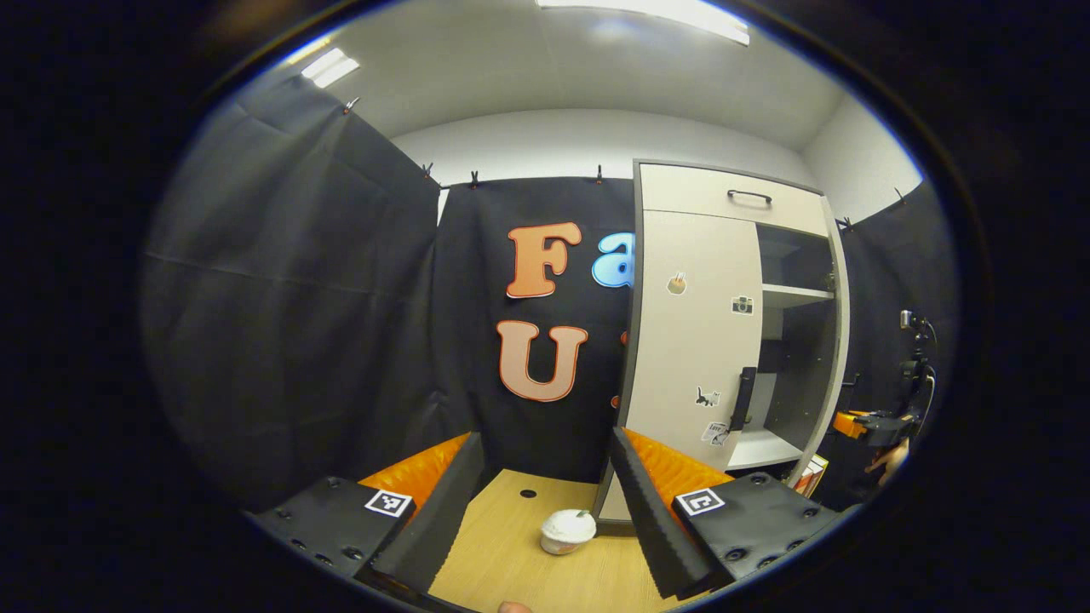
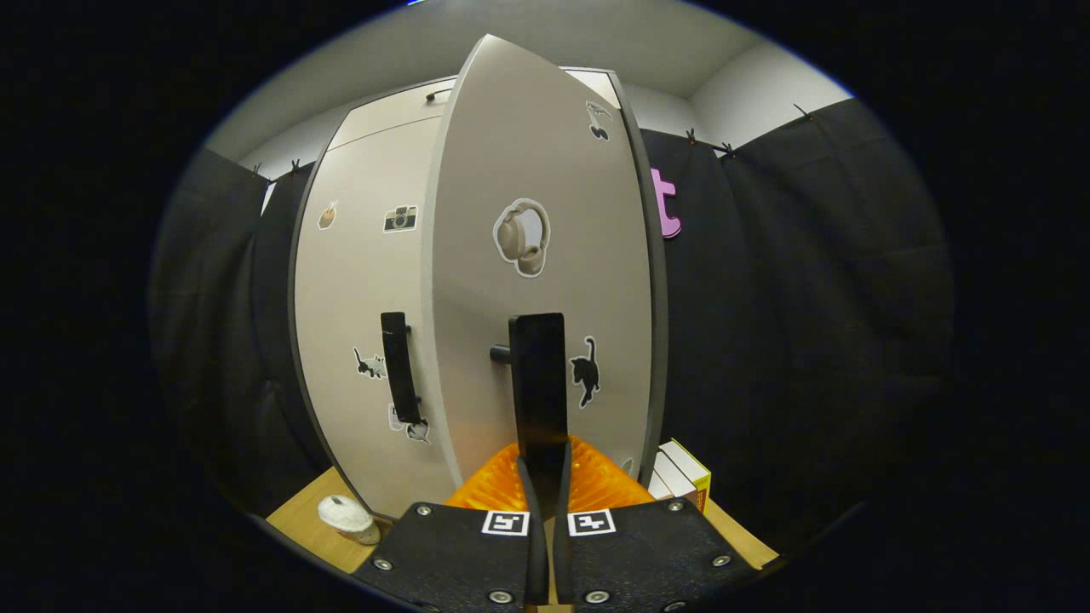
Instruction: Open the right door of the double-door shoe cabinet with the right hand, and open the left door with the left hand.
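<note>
right door (image 2: 545, 255) swung out, its upright handle (image 2: 538, 383) clamped by right gripper (image 2: 542, 477) | left door (image 1: 691, 340) closed | left gripper (image 1: 545, 502) spread wide, unladen | lidded cup (image 1: 568, 529) on table (image 1: 528, 579)

The shoe cabinet (image 1: 691, 340) was pale beige with a dark grey frame, its doors dotted with small stickers and fitted with black handles (image 2: 538, 387), while the table (image 1: 511, 545) showed light wood grain, the little lidded cup (image 1: 567, 529) was white, and the wall cloth (image 1: 289, 306) was black.
</note>
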A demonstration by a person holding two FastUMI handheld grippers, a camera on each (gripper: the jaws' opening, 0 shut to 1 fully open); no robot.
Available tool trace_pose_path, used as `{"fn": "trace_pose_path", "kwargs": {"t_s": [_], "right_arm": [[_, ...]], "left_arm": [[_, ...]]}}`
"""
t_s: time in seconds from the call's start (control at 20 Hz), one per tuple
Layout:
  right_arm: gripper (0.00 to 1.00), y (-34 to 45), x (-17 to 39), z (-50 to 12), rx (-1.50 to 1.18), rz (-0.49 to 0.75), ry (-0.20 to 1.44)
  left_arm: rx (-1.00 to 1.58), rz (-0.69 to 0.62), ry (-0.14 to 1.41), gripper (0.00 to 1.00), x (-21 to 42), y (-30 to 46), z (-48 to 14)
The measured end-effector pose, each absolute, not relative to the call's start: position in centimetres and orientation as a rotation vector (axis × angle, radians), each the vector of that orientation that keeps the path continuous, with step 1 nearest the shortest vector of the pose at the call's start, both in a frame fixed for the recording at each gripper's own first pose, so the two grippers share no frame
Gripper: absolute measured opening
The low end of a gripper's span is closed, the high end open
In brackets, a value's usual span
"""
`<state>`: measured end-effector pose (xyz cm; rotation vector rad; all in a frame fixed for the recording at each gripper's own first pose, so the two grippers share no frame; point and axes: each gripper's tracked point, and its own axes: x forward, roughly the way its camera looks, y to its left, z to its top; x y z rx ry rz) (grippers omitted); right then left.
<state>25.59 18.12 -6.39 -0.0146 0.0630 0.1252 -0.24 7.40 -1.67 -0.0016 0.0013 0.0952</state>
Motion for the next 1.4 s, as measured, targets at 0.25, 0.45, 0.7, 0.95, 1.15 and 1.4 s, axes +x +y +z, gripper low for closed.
{"fn": "trace_pose_path", "kwargs": {"t_s": [0.25,0.45,0.7,0.95,1.15,1.4], "right_arm": [[0.02,17.0,25.1,-6.4,-0.023,0.121,0.068],[0.01,15.6,24.9,-6.1,-0.043,0.095,0.060],[0.00,13.4,25.1,-5.9,-0.057,0.050,0.050],[0.00,12.2,25.3,-6.0,-0.015,0.032,0.055],[0.00,12.1,25.2,-5.9,0.010,0.055,0.063],[0.24,10.2,24.7,-5.8,0.015,-0.001,0.069]], "left_arm": [[0.001,0.076,0.005,0.97,-0.1,5.3,-1.8],[-0.003,0.055,0.005,0.97,0.3,3.1,-1.9],[-0.010,0.022,0.009,0.97,1.5,-0.2,-2.1],[0.001,-0.011,0.014,0.97,2.5,-3.7,-2.4],[-0.010,-0.031,0.025,0.96,3.8,-6.2,-3.0],[-0.025,-0.056,0.039,0.97,5.5,-9.3,-3.8]]}}
